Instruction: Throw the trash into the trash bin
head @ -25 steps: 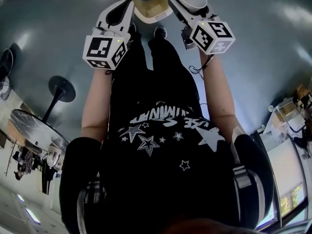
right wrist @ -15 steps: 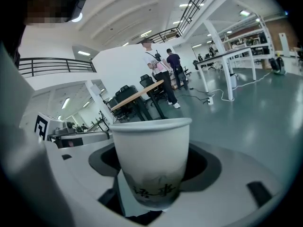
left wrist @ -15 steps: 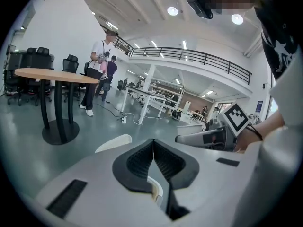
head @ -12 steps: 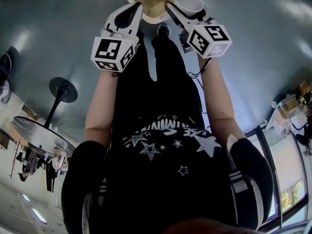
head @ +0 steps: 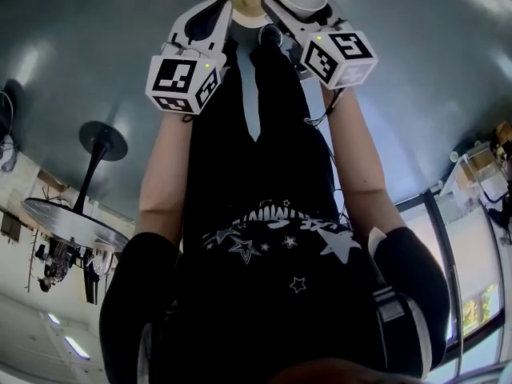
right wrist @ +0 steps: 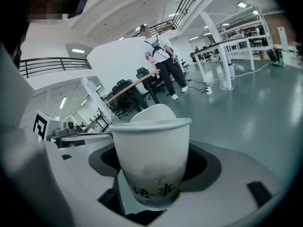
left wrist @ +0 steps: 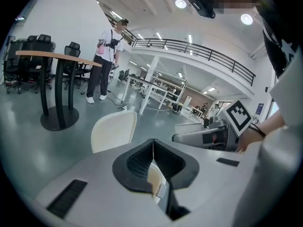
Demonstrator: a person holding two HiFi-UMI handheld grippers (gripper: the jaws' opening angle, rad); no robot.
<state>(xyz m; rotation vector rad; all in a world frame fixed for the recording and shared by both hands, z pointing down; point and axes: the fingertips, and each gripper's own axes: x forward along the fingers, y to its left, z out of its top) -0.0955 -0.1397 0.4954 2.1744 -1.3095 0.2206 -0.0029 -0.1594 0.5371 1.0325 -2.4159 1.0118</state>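
Cup [right wrist: 154, 160] of white paper, upright and printed with dark characters near its base, sat clamped in the right tongs [head: 292, 5]. The left tongs [left wrist: 153, 148], alongside, were pressed together and held nothing. Just beyond both tips stood the cream trash bin [left wrist: 113, 131], with the cup just to its right in the head view. A glossy grey floor [left wrist: 28, 150] ran behind it to a tall table [left wrist: 57, 58] on a round base, office chairs [left wrist: 72, 48] and a standing person [left wrist: 106, 51], all under a railed balcony [left wrist: 199, 48].
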